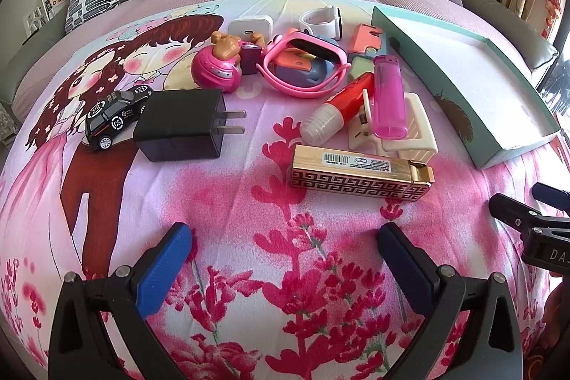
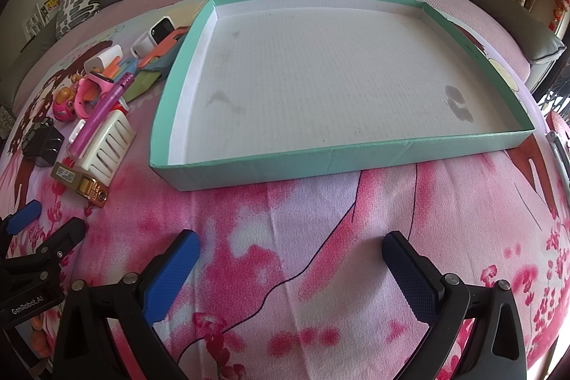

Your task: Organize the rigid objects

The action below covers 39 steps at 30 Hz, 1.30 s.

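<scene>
The left gripper is held low in the left wrist frame above a pink flower-printed bedspread, its jaws spread wide and empty. Just above it, at centre right, a gold rectangular lighter with a key pattern is seen lying flat. Behind that, a translucent pink lighter rests on a cream plastic hair claw, beside a red and white tube. A black plug adapter and a black toy car lie at centre left.

In the right wrist frame, the right gripper is likewise held with jaws spread and empty, before a shallow teal cardboard tray with a white floor, in which nothing lies.
</scene>
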Available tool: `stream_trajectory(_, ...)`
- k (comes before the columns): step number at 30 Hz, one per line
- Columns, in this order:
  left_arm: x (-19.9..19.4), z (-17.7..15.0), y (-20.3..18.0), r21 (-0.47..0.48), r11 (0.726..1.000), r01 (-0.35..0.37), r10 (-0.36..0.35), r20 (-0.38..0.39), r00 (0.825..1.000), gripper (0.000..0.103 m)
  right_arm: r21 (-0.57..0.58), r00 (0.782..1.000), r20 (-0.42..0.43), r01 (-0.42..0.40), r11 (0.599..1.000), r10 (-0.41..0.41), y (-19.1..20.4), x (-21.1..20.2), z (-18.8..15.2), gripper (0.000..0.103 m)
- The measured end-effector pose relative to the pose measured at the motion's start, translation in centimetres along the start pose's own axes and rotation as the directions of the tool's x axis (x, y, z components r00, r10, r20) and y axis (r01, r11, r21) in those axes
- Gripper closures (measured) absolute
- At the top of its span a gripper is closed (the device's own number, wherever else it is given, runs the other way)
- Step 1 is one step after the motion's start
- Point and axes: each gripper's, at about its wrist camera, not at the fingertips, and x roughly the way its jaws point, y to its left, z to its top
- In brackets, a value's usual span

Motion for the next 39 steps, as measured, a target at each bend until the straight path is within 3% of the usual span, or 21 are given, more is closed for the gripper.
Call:
stream_trajectory(6,-0.7,0.1,0.1,-0.027,1.000,0.014,-0.014,-0.021,1.000,0.000,0.019,0.999,0.014,-0.037,0.999,0.037,-0.6,-0.7,0.3,0.000)
stream_trajectory(10,-1.7,0.3,0.3,-0.048,0.998,0.048,-0.050,-0.029,0.998,0.000,0.006,0.996,0.068,-0.054,0.999,0.053,-0.8,-2.7,0.7,0.000)
stream_trajectory(15,-3.1,1.8,0.9,-0.040,0.999,0.023,-0.023,0.003,1.000,0.000,-0.060,0.984,0.151,-0.087,0.994,0.095,0.5,-6.0,2.2,0.000)
stream_trajectory(18,-3.3,2.8,2.2,-0.082,0.997,-0.007,0.008,0.002,1.000,0.000,-0.087,0.980,0.167,-0.094,0.992,0.107,2.2,-7.2,3.0,0.000)
stream_trajectory(27,-3.4,3.3,7.8,-0.196,0.980,-0.029,0.027,-0.016,1.000,0.000,-0.076,0.976,0.137,-0.159,0.984,0.169,7.5,-7.1,3.7,0.000)
stream_trajectory(35,-2.7,2.7,10.7,-0.202,0.979,-0.033,0.027,-0.031,0.999,0.000,-0.015,0.973,0.135,-0.185,0.983,0.185,11.6,-6.1,3.5,0.000)
stream_trajectory(39,-2.1,2.8,11.7,-0.191,0.981,-0.026,0.021,-0.029,0.999,0.000,-0.008,0.981,0.123,-0.148,0.989,0.148,13.3,-4.7,3.1,0.000)
